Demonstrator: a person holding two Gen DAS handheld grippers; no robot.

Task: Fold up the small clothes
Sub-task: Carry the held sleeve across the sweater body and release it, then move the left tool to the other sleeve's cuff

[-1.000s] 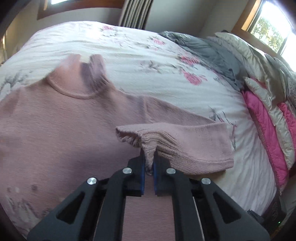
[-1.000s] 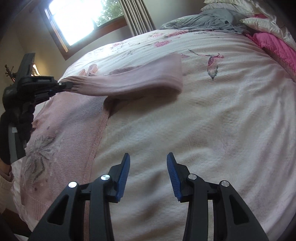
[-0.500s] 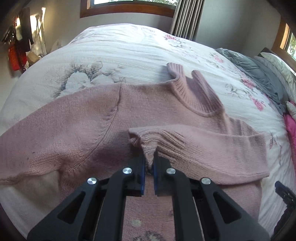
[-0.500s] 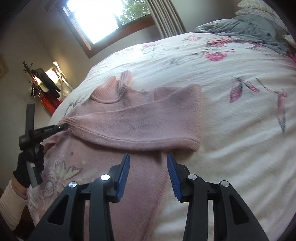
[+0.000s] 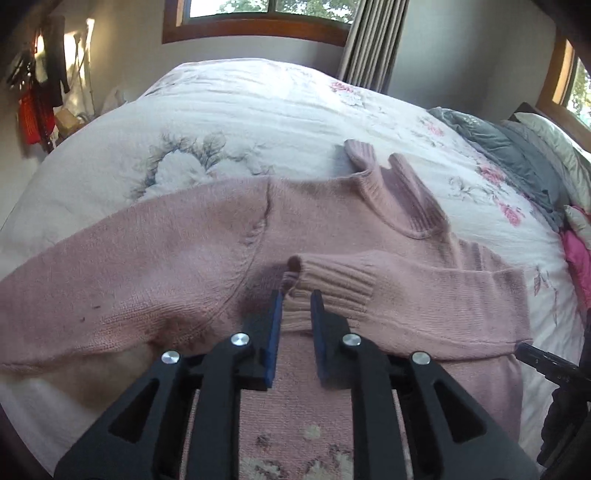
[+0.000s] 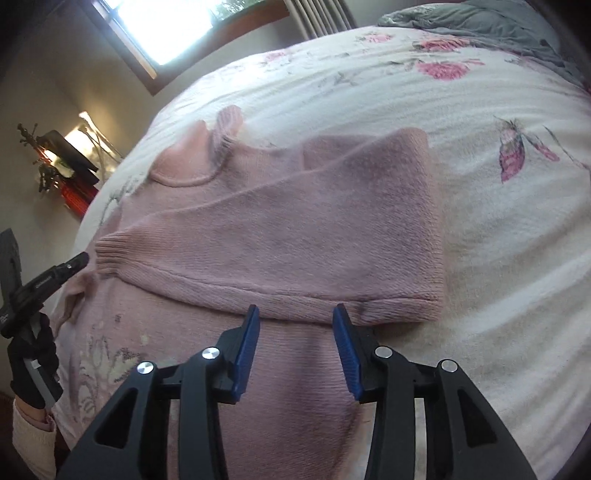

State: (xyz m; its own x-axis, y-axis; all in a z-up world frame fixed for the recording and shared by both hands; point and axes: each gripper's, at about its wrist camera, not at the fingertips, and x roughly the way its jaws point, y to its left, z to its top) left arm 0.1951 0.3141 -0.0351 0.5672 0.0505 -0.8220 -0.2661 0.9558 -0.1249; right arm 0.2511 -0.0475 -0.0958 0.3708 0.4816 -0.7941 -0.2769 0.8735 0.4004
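Straddling the sleeve cuff [image 5: 334, 282], left claw [image 5: 296, 299] spread; right claw [image 6: 295, 314] spread above sweater [image 6: 306, 229].

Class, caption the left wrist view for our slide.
Left hand-held gripper, jaws open, at the cuff of a sleeve folded across a pink sweater.

You face a bed [image 5: 258, 99] spread with a white floral quilt [image 6: 517, 229]. Behind it, a wood-framed window [image 5: 258, 22] admits bright daylight beside grey curtains [image 5: 373, 44]. Grey walls [image 5: 461, 55] enclose the room; a grey blanket [image 5: 498, 144] and pillows [image 5: 554, 140] lie at your right.
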